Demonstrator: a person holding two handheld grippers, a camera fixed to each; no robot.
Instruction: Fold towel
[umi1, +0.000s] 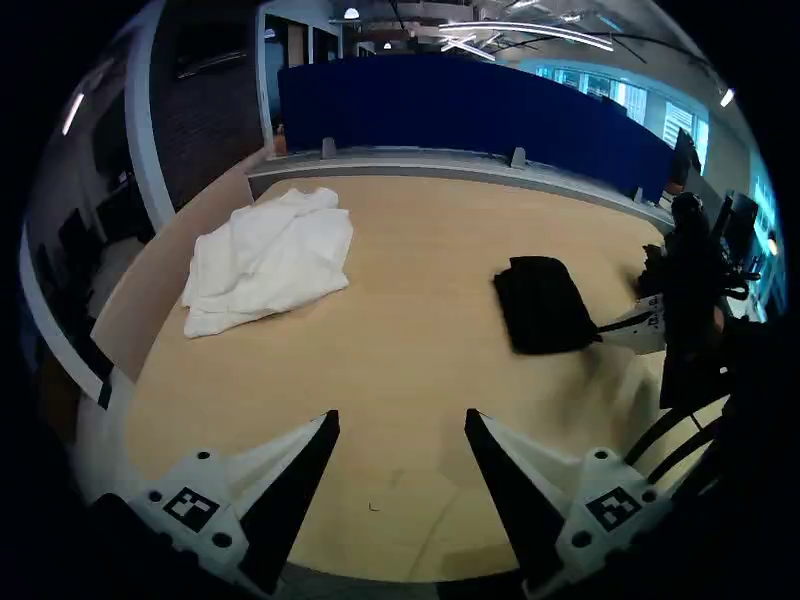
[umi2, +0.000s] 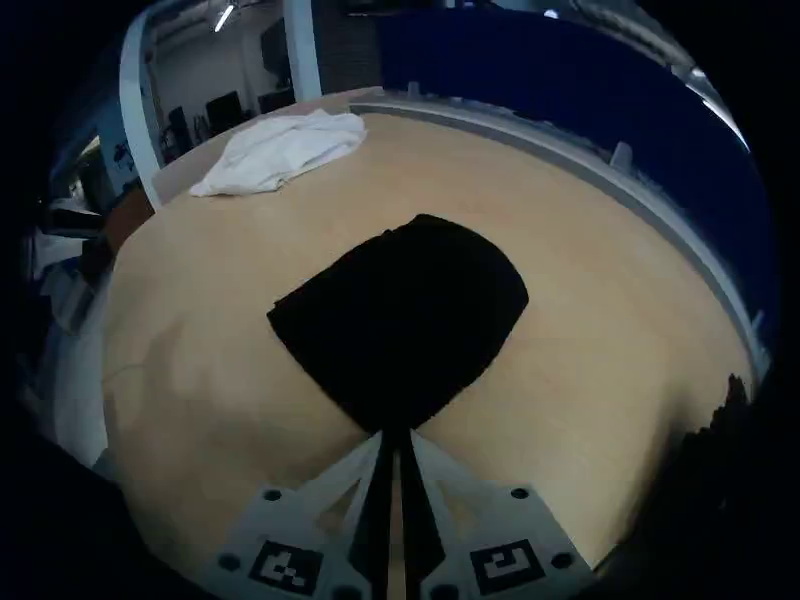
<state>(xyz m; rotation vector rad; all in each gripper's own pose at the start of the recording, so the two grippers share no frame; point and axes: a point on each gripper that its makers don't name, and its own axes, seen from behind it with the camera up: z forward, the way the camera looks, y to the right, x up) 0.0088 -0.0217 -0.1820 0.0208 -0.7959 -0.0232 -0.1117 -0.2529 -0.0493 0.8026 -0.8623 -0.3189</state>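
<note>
A black towel (umi1: 540, 300) (umi2: 400, 310) lies folded flat on the light wooden table (umi1: 400, 340), right of centre in the left gripper view. My right gripper (umi2: 397, 435) is shut, its tips pinching the towel's near corner; the left gripper view shows it (umi1: 625, 328) at the towel's right edge, held by a dark-sleeved arm (umi1: 700, 300). My left gripper (umi1: 401, 414) hovers open over bare table, well short of the towel, with nothing between its fingers.
A crumpled white towel (umi1: 265, 260) (umi2: 285, 148) lies at the table's far left. A blue partition (umi1: 450, 100) (umi2: 620, 90) runs along the far edge. Office chairs and desks stand beyond the left edge.
</note>
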